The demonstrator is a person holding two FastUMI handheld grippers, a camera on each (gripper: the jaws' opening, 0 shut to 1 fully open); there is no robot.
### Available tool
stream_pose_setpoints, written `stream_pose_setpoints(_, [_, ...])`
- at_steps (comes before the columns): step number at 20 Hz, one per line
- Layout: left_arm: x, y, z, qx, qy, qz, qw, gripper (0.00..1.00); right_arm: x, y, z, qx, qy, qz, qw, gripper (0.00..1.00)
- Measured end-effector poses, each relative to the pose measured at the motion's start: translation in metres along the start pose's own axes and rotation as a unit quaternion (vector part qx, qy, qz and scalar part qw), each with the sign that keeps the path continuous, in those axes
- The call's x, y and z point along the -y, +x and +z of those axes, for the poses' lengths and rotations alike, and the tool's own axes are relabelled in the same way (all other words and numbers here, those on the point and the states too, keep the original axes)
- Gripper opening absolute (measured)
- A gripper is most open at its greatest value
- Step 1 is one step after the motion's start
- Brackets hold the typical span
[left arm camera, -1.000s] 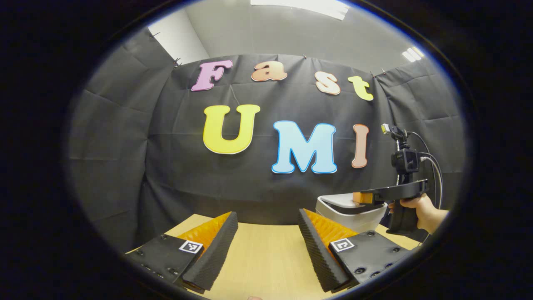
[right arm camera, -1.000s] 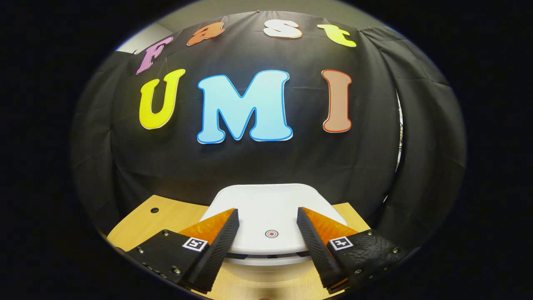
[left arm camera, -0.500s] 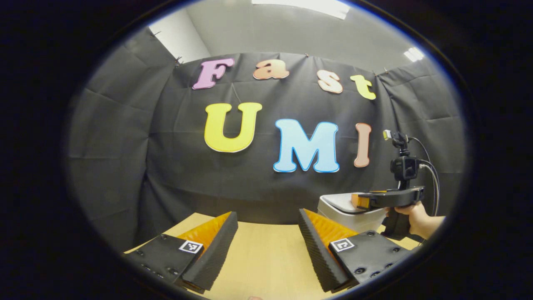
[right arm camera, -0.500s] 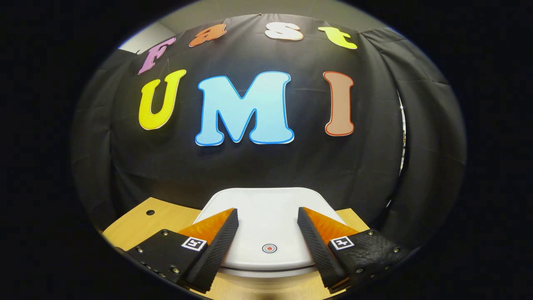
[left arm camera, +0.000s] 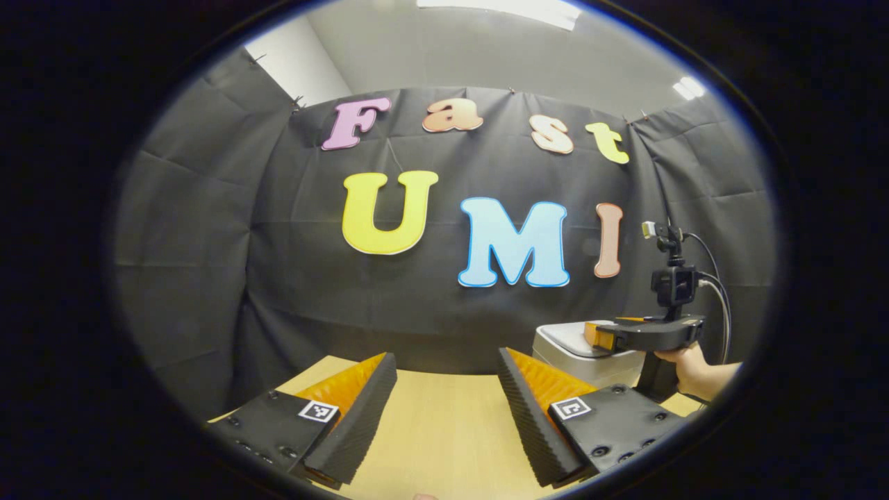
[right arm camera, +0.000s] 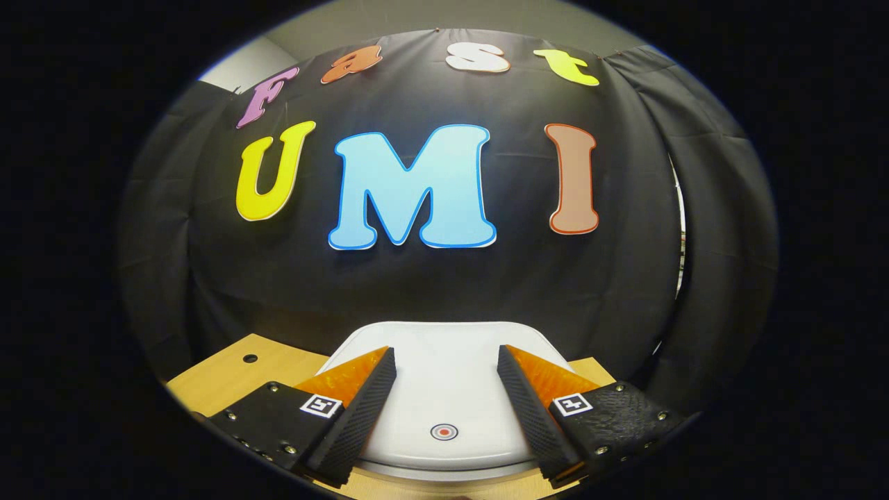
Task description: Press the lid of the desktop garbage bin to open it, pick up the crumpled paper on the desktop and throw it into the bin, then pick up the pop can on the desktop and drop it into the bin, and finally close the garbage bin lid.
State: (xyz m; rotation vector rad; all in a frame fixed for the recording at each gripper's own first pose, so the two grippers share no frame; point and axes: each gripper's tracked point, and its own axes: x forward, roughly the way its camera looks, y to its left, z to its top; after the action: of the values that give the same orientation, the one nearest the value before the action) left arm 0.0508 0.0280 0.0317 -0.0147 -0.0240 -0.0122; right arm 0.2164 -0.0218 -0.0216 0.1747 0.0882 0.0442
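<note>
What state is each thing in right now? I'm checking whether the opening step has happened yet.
Bin lid: closed, lying flat on the bin.
Right gripper: open, fingers spread above the lid, holding nothing.
Left gripper: open, empty, over the bare table.
Red button mark: uncovered, lying between the right gripper's fingers.

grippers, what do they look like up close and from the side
Each gripper has two wedge fingers with ribbed inner faces, on black screwed plates bearing square black-and-white tags. Seen from the left gripper, the right one has a black pistol handle, a camera on top and black cables.
</note>
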Motion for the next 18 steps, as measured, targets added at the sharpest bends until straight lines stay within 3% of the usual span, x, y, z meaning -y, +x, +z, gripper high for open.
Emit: stream_pose_setpoints(18, [0.012,0.012,-0.008,-0.006,0.001,-0.002,1.000,0.95,0.000,0.008,-0.008,0.024,-0.016,0.015,0.999,0.96])
